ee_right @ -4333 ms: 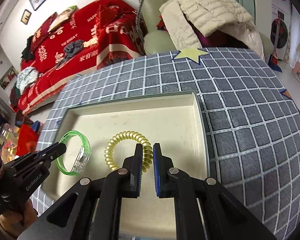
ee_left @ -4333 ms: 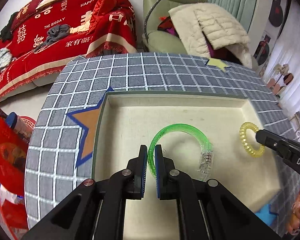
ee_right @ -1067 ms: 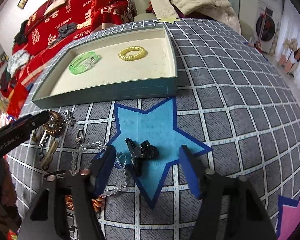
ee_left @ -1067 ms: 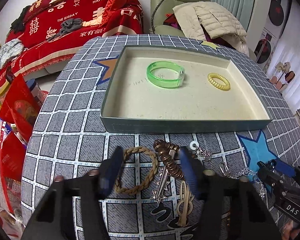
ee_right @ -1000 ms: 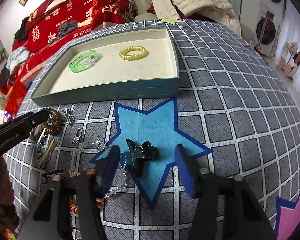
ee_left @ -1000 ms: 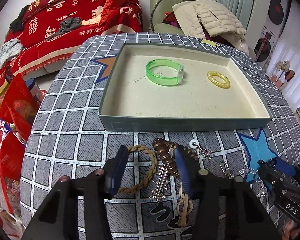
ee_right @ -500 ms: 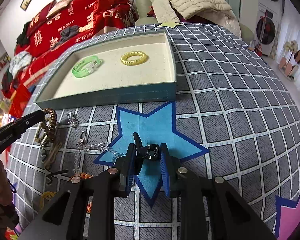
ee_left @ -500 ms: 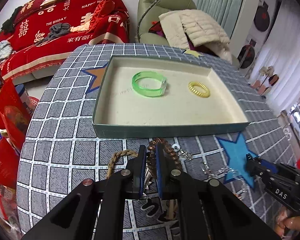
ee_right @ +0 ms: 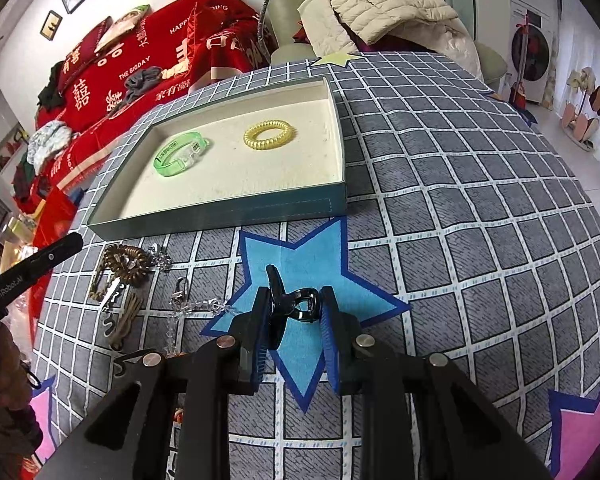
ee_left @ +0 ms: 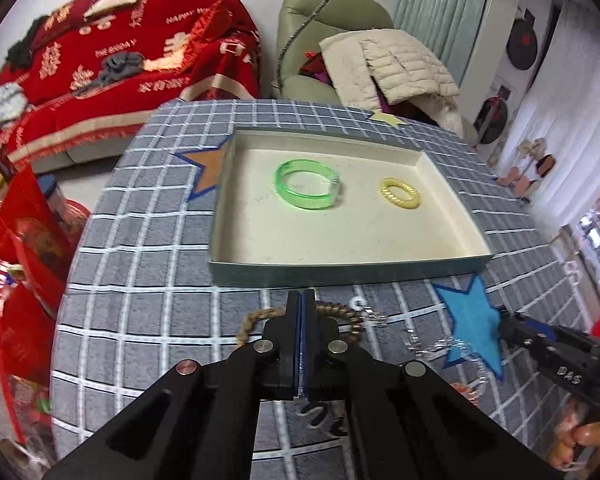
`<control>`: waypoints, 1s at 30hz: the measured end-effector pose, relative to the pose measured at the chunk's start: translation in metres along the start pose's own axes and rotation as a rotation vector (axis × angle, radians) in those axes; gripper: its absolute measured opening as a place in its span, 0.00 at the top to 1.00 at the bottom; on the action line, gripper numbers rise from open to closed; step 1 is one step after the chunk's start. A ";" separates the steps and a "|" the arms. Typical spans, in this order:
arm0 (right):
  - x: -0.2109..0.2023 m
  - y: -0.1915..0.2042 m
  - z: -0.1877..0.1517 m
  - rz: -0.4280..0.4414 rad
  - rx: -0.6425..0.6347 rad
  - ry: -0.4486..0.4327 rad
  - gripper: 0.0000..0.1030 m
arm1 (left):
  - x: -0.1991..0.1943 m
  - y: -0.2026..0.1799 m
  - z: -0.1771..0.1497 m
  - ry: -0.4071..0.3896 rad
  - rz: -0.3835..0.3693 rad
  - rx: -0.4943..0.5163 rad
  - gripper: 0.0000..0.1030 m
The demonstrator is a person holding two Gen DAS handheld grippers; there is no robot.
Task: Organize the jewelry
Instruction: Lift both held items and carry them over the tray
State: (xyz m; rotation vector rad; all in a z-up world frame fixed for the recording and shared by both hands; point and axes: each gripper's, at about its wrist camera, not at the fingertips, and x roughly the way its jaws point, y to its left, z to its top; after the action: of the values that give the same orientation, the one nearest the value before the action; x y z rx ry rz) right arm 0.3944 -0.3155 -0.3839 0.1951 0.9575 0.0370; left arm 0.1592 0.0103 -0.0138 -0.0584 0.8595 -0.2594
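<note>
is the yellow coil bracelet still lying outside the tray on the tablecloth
No, the yellow coil bracelet lies inside the tray, to the right of the green bangle.

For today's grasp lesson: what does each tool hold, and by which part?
Right tool: its jaws have just been closing on the small black clip, pinched across its middle. Left tool: shut, apparently on nothing.

On the bench (ee_right: pixel 480 184) a tray (ee_right: pixel 236 212) holds a bangle (ee_right: pixel 178 155) at left and a coiled ring (ee_right: pixel 268 135) to its right, apart. Before the tray's near wall lie a beaded bracelet (ee_right: pixel 126 264) at left, a chain (ee_right: pixel 198 304) beside it, and a clip (ee_right: pixel 296 304) further right on a star patch (ee_right: pixel 312 264).
</note>
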 end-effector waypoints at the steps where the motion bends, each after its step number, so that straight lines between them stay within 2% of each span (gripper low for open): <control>1: 0.000 0.000 -0.001 0.002 0.001 0.000 0.75 | -0.001 0.003 0.000 -0.003 0.009 -0.007 0.80; 4: -0.002 0.001 -0.003 0.010 0.004 -0.001 0.75 | -0.003 0.018 -0.005 0.009 0.012 -0.039 0.80; 8: -0.003 0.003 -0.006 0.024 0.006 -0.001 0.75 | -0.002 0.034 -0.013 0.029 0.057 -0.041 0.80; 9: -0.002 0.003 -0.006 0.027 0.007 0.001 0.75 | -0.001 0.037 -0.016 0.037 0.060 -0.040 0.77; 11: -0.001 0.003 -0.007 0.034 0.009 0.005 0.75 | 0.001 0.041 -0.020 0.056 0.078 -0.041 0.05; 12: -0.001 0.004 -0.007 0.039 0.010 0.008 0.75 | 0.001 0.042 -0.022 0.040 0.103 -0.041 0.00; 18: -0.003 0.008 -0.008 0.041 0.001 0.008 0.75 | 0.034 0.038 -0.023 0.026 0.186 0.038 0.00; 21: -0.004 0.009 -0.009 0.040 -0.001 0.003 0.75 | 0.057 0.039 -0.022 0.032 0.205 0.065 0.00; 23: -0.005 0.010 -0.009 0.040 -0.003 0.002 0.75 | 0.072 0.037 -0.022 0.063 0.199 0.092 0.00; 24: -0.006 0.011 -0.009 0.039 -0.003 0.002 0.75 | 0.083 0.035 -0.022 0.091 0.196 0.109 0.05; 26: -0.006 0.011 -0.008 0.040 -0.002 0.000 0.75 | 0.098 0.033 -0.024 0.115 0.198 0.126 0.09; 27: -0.006 0.011 -0.009 0.042 -0.002 0.000 0.75 | 0.103 0.034 -0.024 0.126 0.200 0.129 0.15; 29: -0.008 0.012 -0.009 0.044 -0.004 -0.004 0.75 | 0.110 0.036 -0.024 0.121 0.171 0.117 0.20; 30: -0.009 0.012 -0.008 0.045 -0.005 -0.005 0.75 | 0.113 0.037 -0.025 0.120 0.148 0.111 0.28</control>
State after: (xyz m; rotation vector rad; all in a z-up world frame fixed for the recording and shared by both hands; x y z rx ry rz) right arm 0.3832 -0.3033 -0.3793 0.2126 0.9474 0.0804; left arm 0.2187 0.0195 -0.1196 0.1251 0.9623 -0.1728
